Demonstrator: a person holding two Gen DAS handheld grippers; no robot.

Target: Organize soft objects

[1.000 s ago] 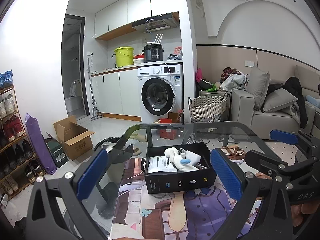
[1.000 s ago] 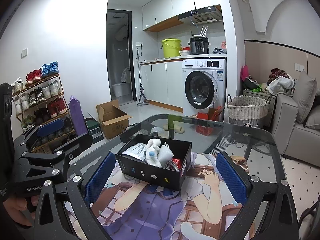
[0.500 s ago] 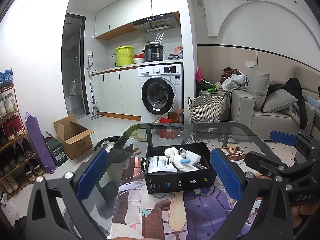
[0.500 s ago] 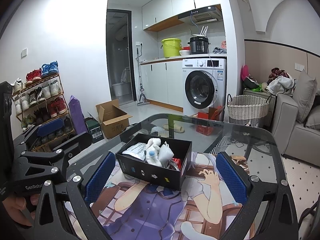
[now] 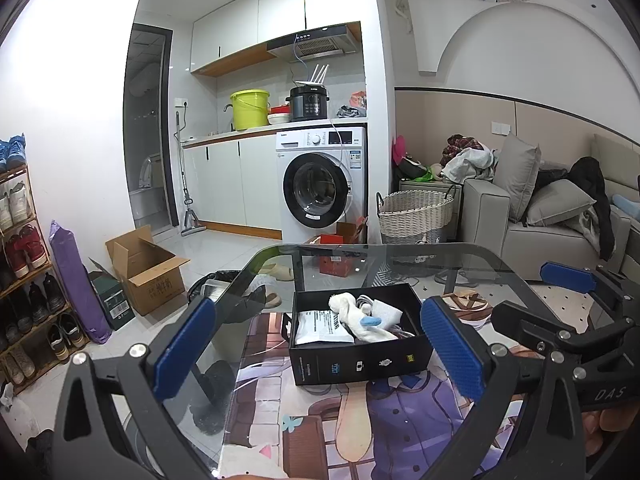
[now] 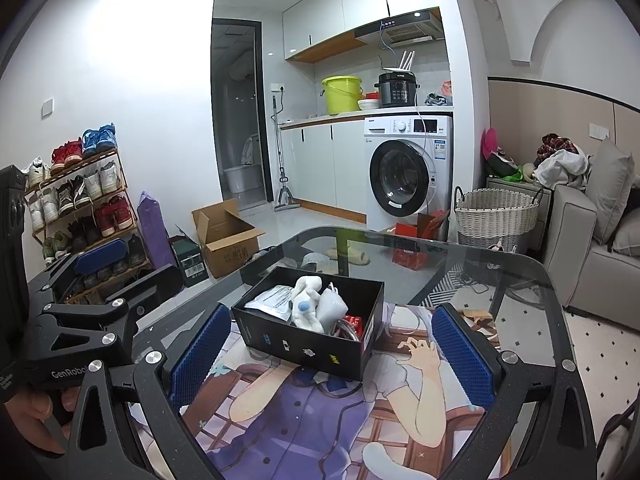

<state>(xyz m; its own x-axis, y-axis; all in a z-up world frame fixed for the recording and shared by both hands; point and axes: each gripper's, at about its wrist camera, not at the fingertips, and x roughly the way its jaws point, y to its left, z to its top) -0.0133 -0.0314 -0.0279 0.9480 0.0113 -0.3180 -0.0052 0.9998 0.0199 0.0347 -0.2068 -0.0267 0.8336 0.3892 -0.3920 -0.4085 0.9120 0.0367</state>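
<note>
A black box (image 5: 362, 362) (image 6: 304, 346) stands on the glass table, on a printed cartoon mat (image 5: 384, 420) (image 6: 304, 424). Inside lie a white sock with a blue spot (image 5: 360, 320) (image 6: 306, 306), a white printed pouch (image 5: 324, 326) (image 6: 274, 300), a folded white cloth (image 5: 386, 312) (image 6: 331, 307) and a red item with cables (image 6: 352, 324). My left gripper (image 5: 316, 352) hangs open in front of the box, holding nothing. My right gripper (image 6: 330, 356) is open too, just short of the box. Each gripper shows at the other view's edge.
The glass table's far rim (image 5: 380, 249) (image 6: 420, 242) curves behind the box. Beyond stand a cardboard box (image 5: 146, 268), a shoe rack (image 6: 80, 204), a washing machine (image 5: 320, 188), a wicker basket (image 5: 416, 216) and a grey sofa (image 5: 532, 236). A hand (image 6: 36, 412) holds the left gripper's handle.
</note>
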